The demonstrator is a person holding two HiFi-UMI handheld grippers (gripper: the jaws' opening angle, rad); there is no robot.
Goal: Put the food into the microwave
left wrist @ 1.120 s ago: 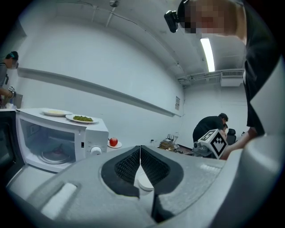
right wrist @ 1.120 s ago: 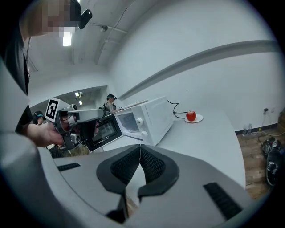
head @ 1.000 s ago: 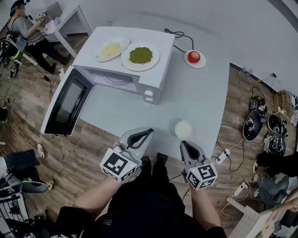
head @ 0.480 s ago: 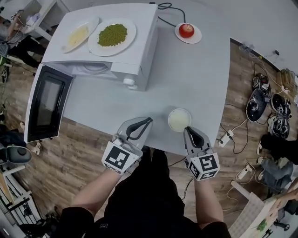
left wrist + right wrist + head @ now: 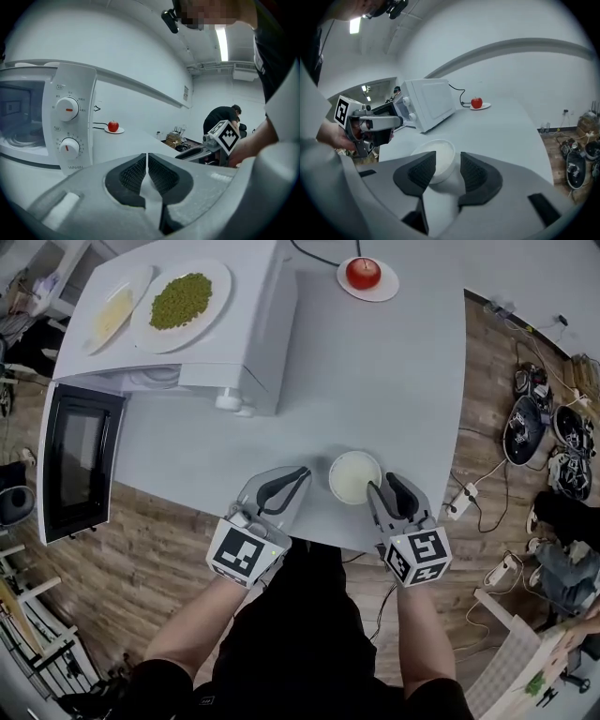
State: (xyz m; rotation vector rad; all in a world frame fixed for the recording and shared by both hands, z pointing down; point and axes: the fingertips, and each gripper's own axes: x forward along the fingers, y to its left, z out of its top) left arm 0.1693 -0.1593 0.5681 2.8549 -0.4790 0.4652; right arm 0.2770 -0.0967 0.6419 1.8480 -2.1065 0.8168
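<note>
Right gripper: opening, nothing gripped yet, nearer than closed, empty left gripper; bowl just ahead, slightly leftward.

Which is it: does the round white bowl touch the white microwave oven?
Apart. The head view shows bare grey table between the round white bowl and the white microwave oven.

- Desk: plain pale grey-white.
- Microwave: white, with a black door.
- Bowl: white, creamy inside.
- Peas: green, on a white plate.
- Apple: red, on a white saucer.
- Left claw and right claw: grey, black ribbed pads; cubes with black-and-white squares.
- Floor: brown wood grain.
</note>
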